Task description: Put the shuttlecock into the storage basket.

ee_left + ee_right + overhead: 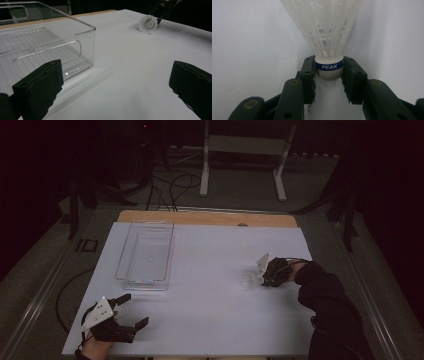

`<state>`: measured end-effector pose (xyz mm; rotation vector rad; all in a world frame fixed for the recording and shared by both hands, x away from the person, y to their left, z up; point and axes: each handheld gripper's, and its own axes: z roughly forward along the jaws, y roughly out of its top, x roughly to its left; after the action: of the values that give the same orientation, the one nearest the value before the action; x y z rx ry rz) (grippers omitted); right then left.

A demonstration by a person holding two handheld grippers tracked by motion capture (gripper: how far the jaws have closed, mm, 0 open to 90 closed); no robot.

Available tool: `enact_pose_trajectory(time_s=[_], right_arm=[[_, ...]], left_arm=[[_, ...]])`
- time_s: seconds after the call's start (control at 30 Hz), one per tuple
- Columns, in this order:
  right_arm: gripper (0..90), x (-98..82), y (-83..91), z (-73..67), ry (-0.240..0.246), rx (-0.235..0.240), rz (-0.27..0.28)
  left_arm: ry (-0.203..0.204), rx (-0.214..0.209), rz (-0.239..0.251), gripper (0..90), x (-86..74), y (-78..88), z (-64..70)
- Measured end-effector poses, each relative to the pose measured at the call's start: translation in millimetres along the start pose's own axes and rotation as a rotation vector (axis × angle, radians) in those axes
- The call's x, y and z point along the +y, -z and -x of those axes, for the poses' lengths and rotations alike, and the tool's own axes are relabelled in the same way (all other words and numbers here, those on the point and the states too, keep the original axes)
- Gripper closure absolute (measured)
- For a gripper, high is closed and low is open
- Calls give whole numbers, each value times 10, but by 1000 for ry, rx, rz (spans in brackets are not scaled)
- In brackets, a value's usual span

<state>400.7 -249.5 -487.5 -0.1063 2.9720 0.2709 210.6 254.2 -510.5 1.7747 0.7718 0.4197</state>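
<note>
A white plastic shuttlecock with a blue band marked PEAK lies on the white table sheet. My right gripper is shut on its cork base, skirt pointing away from me. In the high view the shuttlecock sits at the right of the table, just left of the right gripper. From the left gripper view the shuttlecock appears far off. My left gripper is open near the front left corner, nothing between its black fingers.
A clear plastic bin stands empty at the left middle of the white sheet; its near corner is close ahead of the left gripper. A wooden table edge runs along the back. Cables and a white stand lie on the floor beyond.
</note>
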Motion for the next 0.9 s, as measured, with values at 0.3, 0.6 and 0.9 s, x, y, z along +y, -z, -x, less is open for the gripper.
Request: enact_pose_trajectory(time_s=[0.3, 0.6, 0.9], right_arm=[[652, -4, 122, -24, -16, 6, 19], [650, -13, 187, -101, -74, 9, 55], [652, -15, 233, -213, -78, 45, 109]], left_arm=[[2, 0, -1, 1, 2, -5, 6], [1, 1, -2, 1, 3, -4, 5], [-1, 1, -3, 1, 7, -8, 15]])
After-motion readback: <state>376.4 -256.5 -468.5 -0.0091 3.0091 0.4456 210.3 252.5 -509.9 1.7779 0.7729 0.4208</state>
